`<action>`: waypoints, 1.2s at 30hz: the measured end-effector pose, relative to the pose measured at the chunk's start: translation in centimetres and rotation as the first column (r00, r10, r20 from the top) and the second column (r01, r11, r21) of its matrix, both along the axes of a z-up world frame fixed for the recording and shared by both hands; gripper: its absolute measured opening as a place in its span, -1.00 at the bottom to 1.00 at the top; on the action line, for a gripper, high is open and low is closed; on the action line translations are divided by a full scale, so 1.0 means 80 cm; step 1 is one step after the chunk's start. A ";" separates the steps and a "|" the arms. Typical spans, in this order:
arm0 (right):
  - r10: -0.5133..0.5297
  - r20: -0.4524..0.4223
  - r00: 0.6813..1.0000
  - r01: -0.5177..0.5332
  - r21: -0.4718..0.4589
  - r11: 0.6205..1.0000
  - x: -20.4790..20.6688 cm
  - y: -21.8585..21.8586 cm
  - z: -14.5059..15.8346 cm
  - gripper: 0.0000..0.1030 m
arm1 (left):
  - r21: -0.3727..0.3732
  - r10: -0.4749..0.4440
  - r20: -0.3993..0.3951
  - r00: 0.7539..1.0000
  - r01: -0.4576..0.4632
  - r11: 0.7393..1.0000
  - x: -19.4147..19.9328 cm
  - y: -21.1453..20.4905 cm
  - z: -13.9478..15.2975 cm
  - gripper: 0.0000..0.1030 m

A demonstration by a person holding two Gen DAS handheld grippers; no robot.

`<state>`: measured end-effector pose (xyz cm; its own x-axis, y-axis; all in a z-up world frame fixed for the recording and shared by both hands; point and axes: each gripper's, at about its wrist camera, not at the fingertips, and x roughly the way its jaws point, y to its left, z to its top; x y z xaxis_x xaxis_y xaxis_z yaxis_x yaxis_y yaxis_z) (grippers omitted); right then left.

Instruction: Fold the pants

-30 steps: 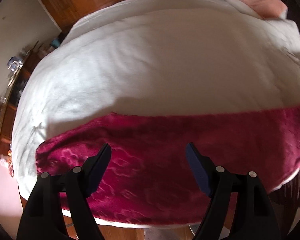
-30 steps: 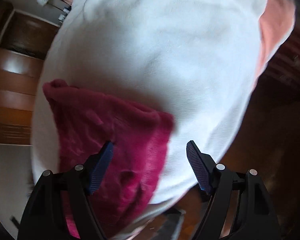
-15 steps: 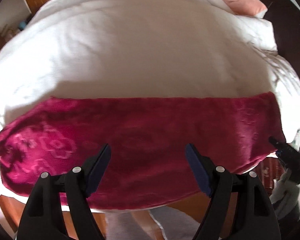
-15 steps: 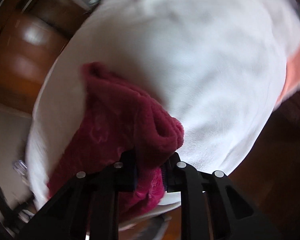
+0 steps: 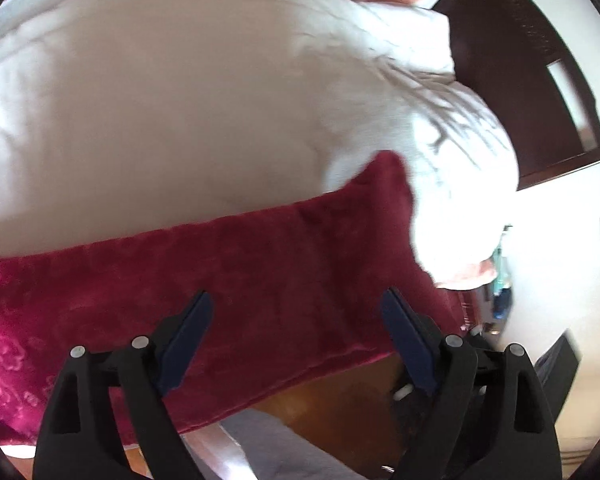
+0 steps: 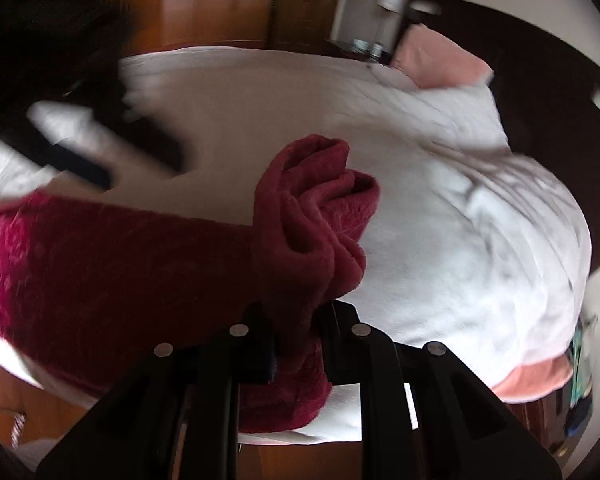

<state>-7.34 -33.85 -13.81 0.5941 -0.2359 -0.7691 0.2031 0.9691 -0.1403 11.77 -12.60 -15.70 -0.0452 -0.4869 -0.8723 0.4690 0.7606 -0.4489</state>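
bright daylight, motion blur, fisheye warp

The pants (image 6: pixel 120 264) run off the left edge in both views. Their gathered end hides the right gripper's (image 6: pixel 296 320) fingertips. A dark, motion-blurred shape (image 6: pixel 80 148) at far left cannot be identified. Small items (image 5: pixel 500 288) at right are unreadable.

one pair of crimson pants (image 5: pixel 220 272), one white duvet (image 5: pixel 180 100), one pink pillow (image 6: pixel 440 60), two grippers.
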 end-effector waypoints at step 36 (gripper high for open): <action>0.296 -0.091 0.951 -0.275 0.190 0.943 0.014 0.266 0.033 -0.10 | -0.056 0.130 -0.156 0.979 -0.141 0.988 0.035 0.293 -0.046 -0.64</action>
<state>-6.23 -12.54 -11.14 0.5205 0.0727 -0.8508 -0.0932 0.9953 0.0280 14.58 10.82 -19.34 -0.1043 -0.5543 -0.8258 0.2861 0.7785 -0.5587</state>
